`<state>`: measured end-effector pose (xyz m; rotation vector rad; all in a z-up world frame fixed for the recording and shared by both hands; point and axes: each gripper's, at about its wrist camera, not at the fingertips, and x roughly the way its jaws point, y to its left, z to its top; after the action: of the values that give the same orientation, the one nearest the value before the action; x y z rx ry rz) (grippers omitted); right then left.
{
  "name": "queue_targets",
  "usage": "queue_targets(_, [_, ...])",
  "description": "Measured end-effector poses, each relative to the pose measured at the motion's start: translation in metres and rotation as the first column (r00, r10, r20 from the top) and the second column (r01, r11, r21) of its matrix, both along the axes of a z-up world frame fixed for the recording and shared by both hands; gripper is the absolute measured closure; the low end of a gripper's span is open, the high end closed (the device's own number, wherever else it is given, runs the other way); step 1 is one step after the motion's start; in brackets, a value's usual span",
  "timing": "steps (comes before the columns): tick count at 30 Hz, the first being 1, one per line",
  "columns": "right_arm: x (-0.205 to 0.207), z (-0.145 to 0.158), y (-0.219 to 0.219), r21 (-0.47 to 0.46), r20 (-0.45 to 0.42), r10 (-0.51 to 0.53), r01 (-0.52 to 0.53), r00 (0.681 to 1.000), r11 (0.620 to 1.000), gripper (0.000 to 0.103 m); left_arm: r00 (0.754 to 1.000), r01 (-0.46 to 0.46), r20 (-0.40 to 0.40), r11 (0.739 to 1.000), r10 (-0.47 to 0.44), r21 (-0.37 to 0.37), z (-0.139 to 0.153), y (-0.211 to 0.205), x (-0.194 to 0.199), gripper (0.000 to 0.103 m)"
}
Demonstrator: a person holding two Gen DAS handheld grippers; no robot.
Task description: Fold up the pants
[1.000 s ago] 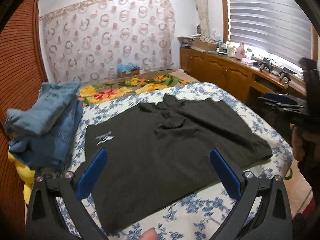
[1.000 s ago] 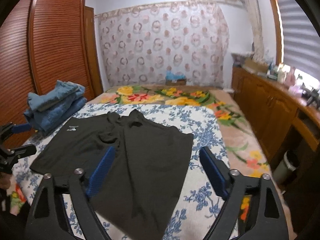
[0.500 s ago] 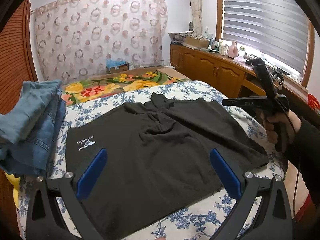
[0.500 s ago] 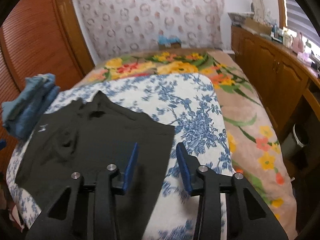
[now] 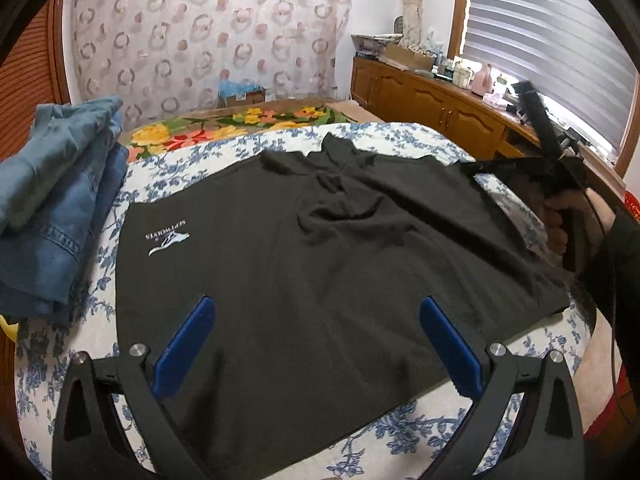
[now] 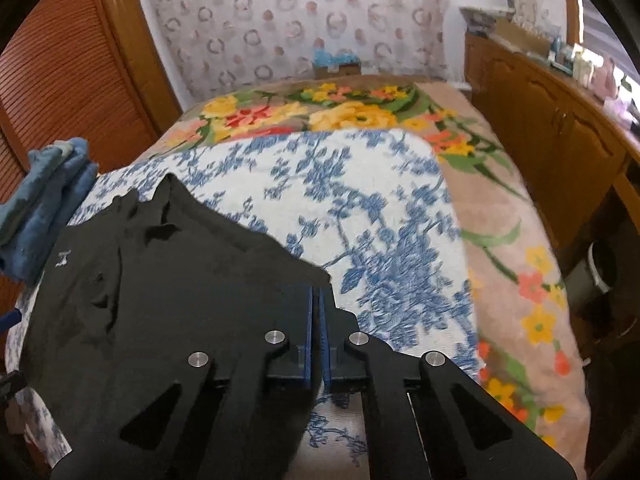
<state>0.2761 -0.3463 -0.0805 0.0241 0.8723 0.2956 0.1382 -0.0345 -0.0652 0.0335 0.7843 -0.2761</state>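
Clearly soft, limp and light, the black knit fabric pants lie spread flat w/ a few wrinkles on the blue-floral white bed cover, so they'll sag and drape unless held at corners or hems. Right gripper jaws, just closing, look clamped on the corner at approx 3 o'clock of the garment. Left gripper jaws stand wide apart over the 6 o'clock edge, its best grab spot.

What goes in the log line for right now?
left gripper: jaws open over black pants | right gripper: jaws just closed on pants corner | fold: not started
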Motion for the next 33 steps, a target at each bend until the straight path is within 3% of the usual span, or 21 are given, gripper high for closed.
queue_targets(6, [0.004, 0.011, -0.015, -0.045, 0.047, -0.094, 0.096, 0.994, 0.994, 0.103, 1.000, 0.001, -0.029, 1.000, -0.001, 0.001, -0.008, 0.002, 0.003, 0.000])
queue_targets(14, [0.006, 0.000, -0.014, -0.088, 0.013, -0.103, 0.104, 0.995, 0.991, 0.103, 0.997, 0.004, -0.079, 1.000, -0.005, -0.006, -0.018, 0.004, 0.008, 0.000])
queue_targets(17, [-0.006, 0.006, -0.004, -0.142, 0.060, -0.072, 0.080, 0.996, 0.987, 0.092, 0.996, 0.008, -0.094, 1.000, -0.008, 0.001, -0.020, 0.002, 0.009, 0.000])
queue_targets(19, [-0.015, 0.010, -0.002, -0.132, 0.072, -0.053, 0.062, 0.996, 0.989, 0.074, 0.994, 0.012, -0.107, 1.000, -0.012, 0.004, -0.024, 0.001, 0.009, 0.000])
queue_targets(21, [-0.029, 0.018, 0.003, -0.145, 0.107, -0.040, 0.055, 0.993, 0.988, 0.063, 0.992, 0.016, -0.124, 1.000, -0.015, 0.003, -0.028, 0.001, 0.010, 0.000])
queue_targets(27, [-0.085, 0.025, 0.026, -0.104, 0.144, 0.067, -0.052, 0.987, 0.993, 0.057, 0.991, 0.026, -0.133, 0.996, -0.015, 0.085, -0.032, -0.010, 0.007, 0.000])
queue_targets(33, [-0.144, 0.013, 0.060, -0.082, 0.131, 0.160, -0.150, 0.978, 0.985, 0.053, 0.992, 0.030, -0.125, 0.996, -0.019, 0.084, -0.033, -0.008, 0.008, 0.000])
